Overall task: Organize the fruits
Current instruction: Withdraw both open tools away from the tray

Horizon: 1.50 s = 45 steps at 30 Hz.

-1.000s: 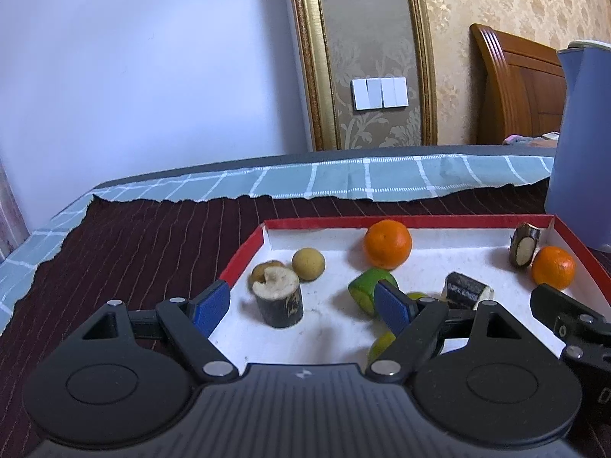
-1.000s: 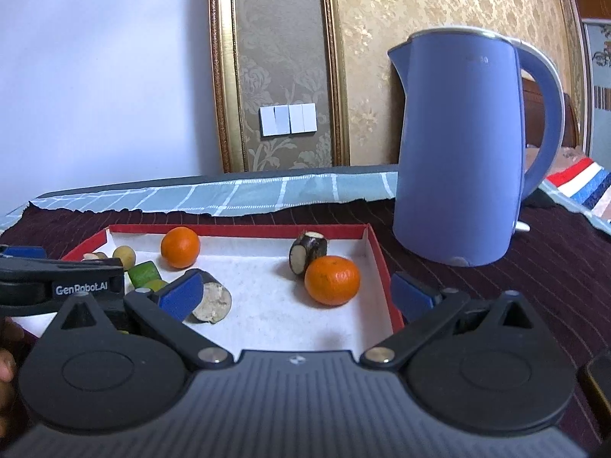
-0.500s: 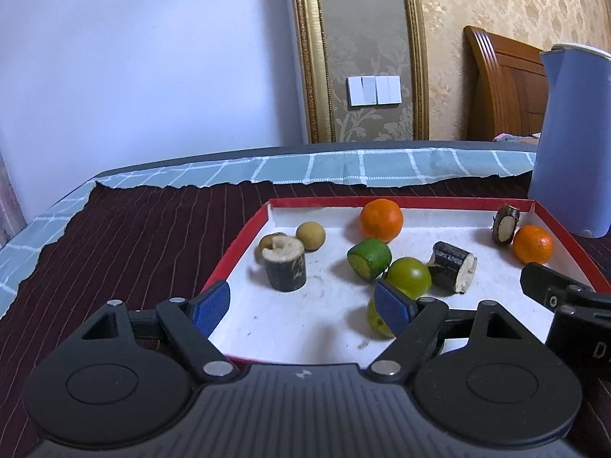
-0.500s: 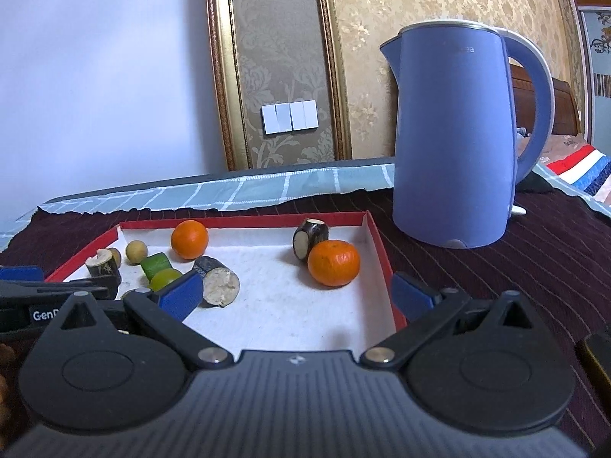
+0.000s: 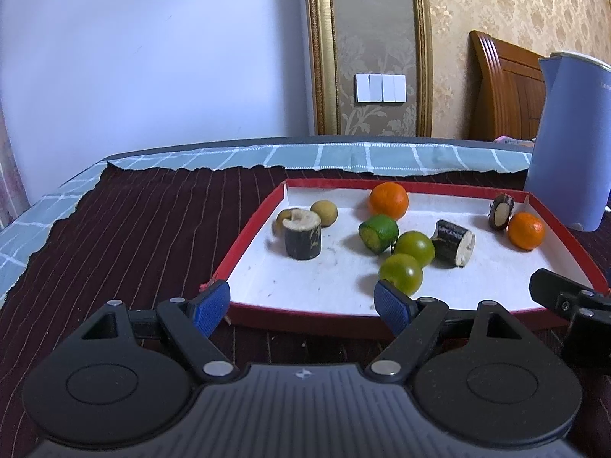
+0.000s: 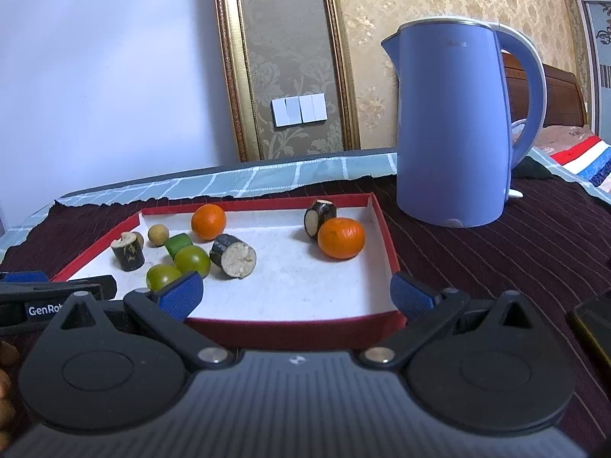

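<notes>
A red-rimmed white tray (image 5: 248, 236) (image 6: 385, 236) holds the fruit: two oranges (image 5: 388, 200) (image 6: 341, 238), two green fruits (image 5: 401, 273) (image 6: 192, 259), a cut green piece (image 5: 378, 232), small tan fruits (image 5: 324, 213) and dark cane chunks (image 5: 303, 238) (image 6: 233, 255). My left gripper (image 5: 303, 307) is open at the tray's near left edge, nothing between its blue pads. My right gripper (image 6: 296, 294) is open at the near right edge, empty too.
A blue kettle (image 6: 454, 122) stands on the dark striped cloth (image 5: 126, 229) right of the tray. A checked cloth (image 5: 343, 156) covers the table's far edge. A dark flat object (image 6: 594, 324) lies at the right. Wooden headboard (image 5: 504, 87) behind.
Both grippers have drawn back from the tray toward its near edge, so the whole tray and all fruit now show. Both stayed open and empty.
</notes>
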Each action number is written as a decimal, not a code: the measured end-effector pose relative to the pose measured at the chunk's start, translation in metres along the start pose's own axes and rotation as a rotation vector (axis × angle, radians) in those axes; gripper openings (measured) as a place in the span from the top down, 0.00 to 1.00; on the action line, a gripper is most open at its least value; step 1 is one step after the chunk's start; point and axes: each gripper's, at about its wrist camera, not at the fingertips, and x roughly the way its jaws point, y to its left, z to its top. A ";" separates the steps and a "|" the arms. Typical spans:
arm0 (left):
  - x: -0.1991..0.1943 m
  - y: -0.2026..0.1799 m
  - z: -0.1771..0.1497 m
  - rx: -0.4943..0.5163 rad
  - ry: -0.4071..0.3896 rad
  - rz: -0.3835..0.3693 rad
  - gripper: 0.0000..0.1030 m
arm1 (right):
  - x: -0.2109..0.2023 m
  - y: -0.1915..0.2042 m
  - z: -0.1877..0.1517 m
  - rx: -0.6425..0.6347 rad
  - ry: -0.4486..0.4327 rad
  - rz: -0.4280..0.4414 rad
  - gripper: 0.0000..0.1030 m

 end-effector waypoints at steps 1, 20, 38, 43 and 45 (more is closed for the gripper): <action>-0.001 0.001 -0.001 -0.002 -0.001 -0.001 0.20 | -0.001 0.001 0.000 -0.003 0.002 0.000 0.00; -0.015 0.010 -0.029 -0.007 0.042 -0.017 0.18 | -0.029 0.016 -0.014 -0.144 0.071 0.029 0.00; -0.008 0.012 -0.038 -0.009 0.119 -0.022 0.08 | 0.007 0.034 -0.023 -0.281 0.277 0.095 0.00; -0.008 0.014 -0.038 -0.019 0.126 -0.028 0.08 | 0.010 0.025 -0.022 -0.228 0.293 0.119 0.00; -0.007 0.014 -0.038 -0.021 0.130 -0.030 0.08 | 0.010 0.027 -0.023 -0.237 0.292 0.114 0.00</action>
